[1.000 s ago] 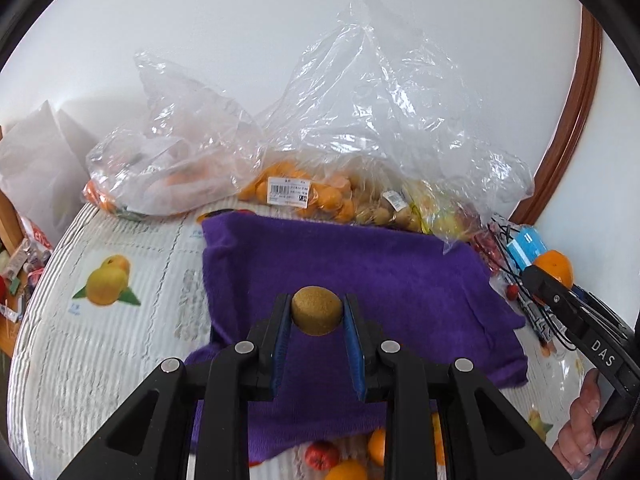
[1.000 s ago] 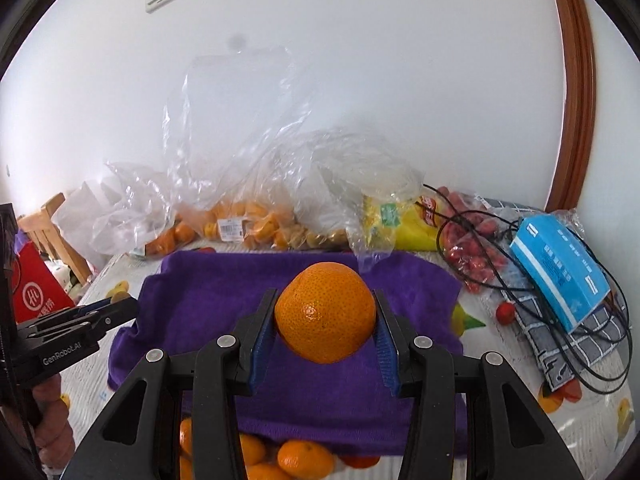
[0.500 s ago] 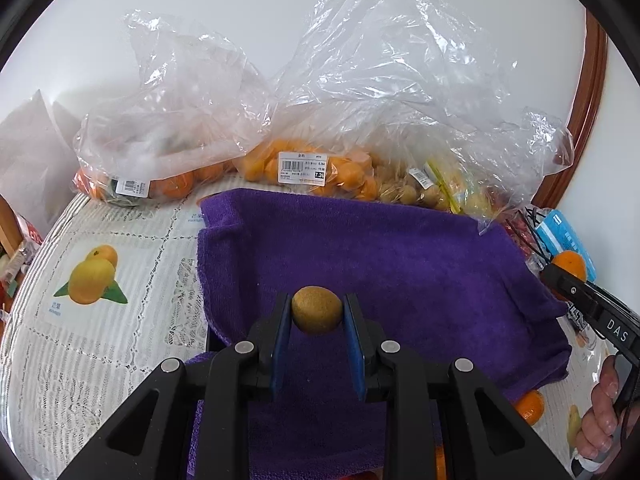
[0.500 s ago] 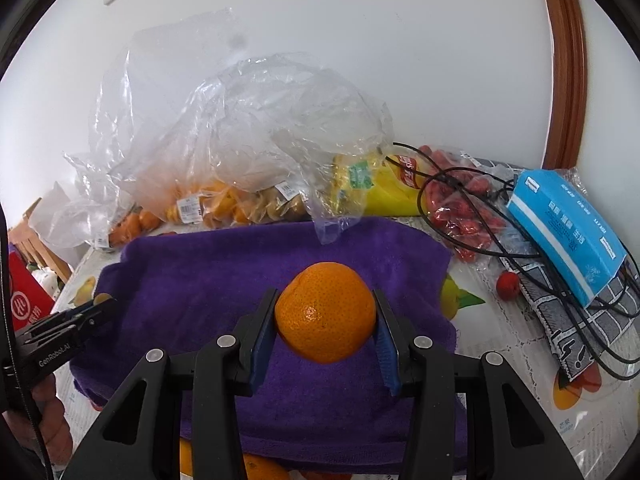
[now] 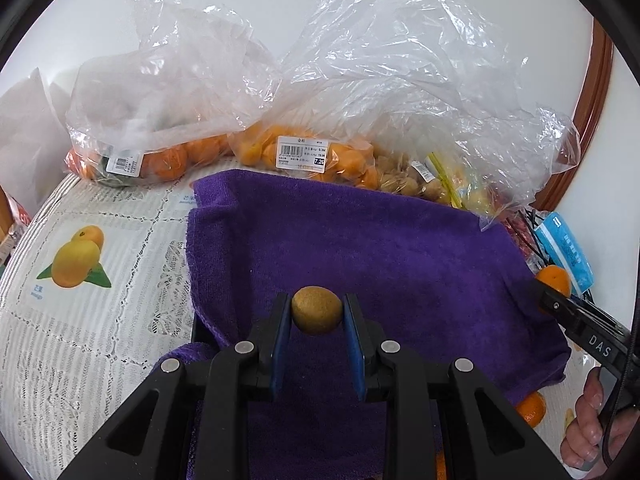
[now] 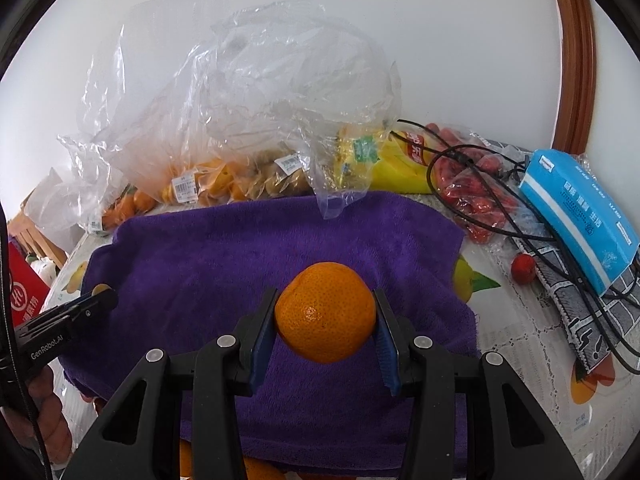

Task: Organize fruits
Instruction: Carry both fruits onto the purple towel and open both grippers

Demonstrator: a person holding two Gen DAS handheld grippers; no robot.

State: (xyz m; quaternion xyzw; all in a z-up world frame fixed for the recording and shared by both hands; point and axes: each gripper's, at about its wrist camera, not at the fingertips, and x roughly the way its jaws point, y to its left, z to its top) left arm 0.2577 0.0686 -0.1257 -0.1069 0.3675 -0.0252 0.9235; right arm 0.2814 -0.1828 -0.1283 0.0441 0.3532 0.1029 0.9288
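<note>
My left gripper is shut on a small brown kiwi and holds it above the near left part of a purple towel. My right gripper is shut on an orange mandarin above the towel's near right part. The right gripper with its mandarin also shows at the right edge of the left wrist view. The left gripper shows at the left edge of the right wrist view.
Clear plastic bags of oranges and small fruit line the back by the wall. A blue tissue pack, black cables and a bag of red fruit lie at the right. Loose oranges lie by the towel's near edge.
Both grippers have moved forward and lower over the towel, each still holding its fruit. The bags at the back look nearer.
</note>
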